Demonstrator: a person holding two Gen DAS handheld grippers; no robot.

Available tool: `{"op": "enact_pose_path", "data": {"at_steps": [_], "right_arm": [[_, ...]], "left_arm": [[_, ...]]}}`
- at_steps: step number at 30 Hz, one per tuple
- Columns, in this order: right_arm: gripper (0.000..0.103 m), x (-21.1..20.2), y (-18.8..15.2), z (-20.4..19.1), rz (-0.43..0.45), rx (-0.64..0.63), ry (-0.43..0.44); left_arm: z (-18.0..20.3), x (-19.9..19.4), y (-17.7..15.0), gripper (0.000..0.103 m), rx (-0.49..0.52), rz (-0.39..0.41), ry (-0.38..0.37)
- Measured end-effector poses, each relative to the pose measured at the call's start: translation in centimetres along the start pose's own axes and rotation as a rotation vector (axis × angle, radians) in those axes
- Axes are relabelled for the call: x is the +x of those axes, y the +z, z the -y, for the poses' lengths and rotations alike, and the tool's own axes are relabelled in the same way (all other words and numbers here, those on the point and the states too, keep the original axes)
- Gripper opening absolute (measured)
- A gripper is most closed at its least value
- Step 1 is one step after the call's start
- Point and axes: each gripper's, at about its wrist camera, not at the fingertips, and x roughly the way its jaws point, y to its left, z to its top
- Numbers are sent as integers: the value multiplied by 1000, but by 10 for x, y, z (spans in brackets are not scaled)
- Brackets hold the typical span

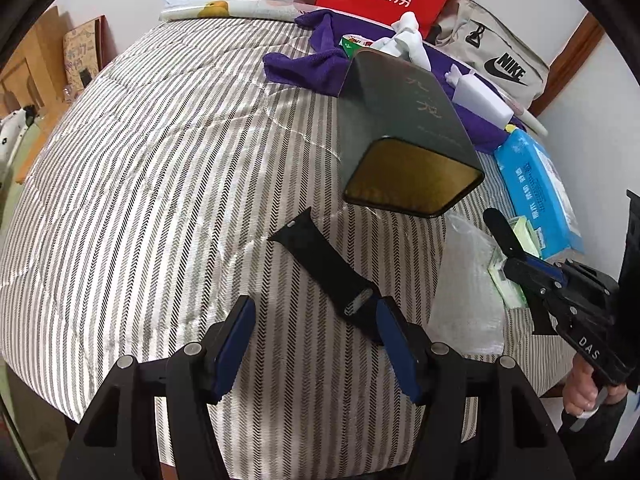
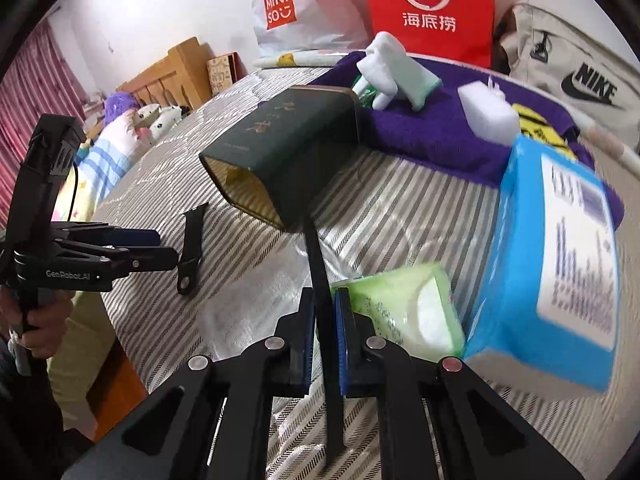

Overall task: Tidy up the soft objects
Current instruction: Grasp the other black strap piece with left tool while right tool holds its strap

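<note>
Blurred print on the blue tissue pack point(image 2: 560, 256), label unreadable

Bright, even indoor light; strong fisheye bending at edges; motion-blurred blue tissue pack point(image 2: 560, 256).

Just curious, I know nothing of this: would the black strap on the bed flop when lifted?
Probably only droops: the strap lies gently curved, and the second strap stands straight in the right gripper. Likely light; it barely dents the quilt.
</note>
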Motion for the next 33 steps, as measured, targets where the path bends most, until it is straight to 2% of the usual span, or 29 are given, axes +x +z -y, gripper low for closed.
{"op": "enact_pose_path", "data": {"at_steps": [3,5,11,14,17,22,27,29,31,33], "right_arm": [[6,-4,-3,-1,25,2,7],[5,-9,-4,0,38,5,19],[5,-41,-11,3,118,28,48],[4,-58,-18,12,150,62,67],[4,-72,-27,23,169,91,56],[3,-87,-41,37,202,136,24],[3,-87,-47,40,201,161,44],[3,-88,-50,37,199,157,83],[3,-86,-52,35,188,151,113],[3,-79,-53,30,176,147,118]], "left_arm": [[7,1,0,61,-8,5,-19],[12,6,2,61,-12,6,4],[46,22,4,63,92,80,242],[40,19,-1,63,62,79,226],[34,14,-8,64,66,70,242],[17,9,-12,63,36,72,223],[25,12,-10,60,70,104,218],[27,13,-10,59,76,117,213],[30,13,-9,55,82,129,208],[32,12,-10,46,94,135,198]]}}
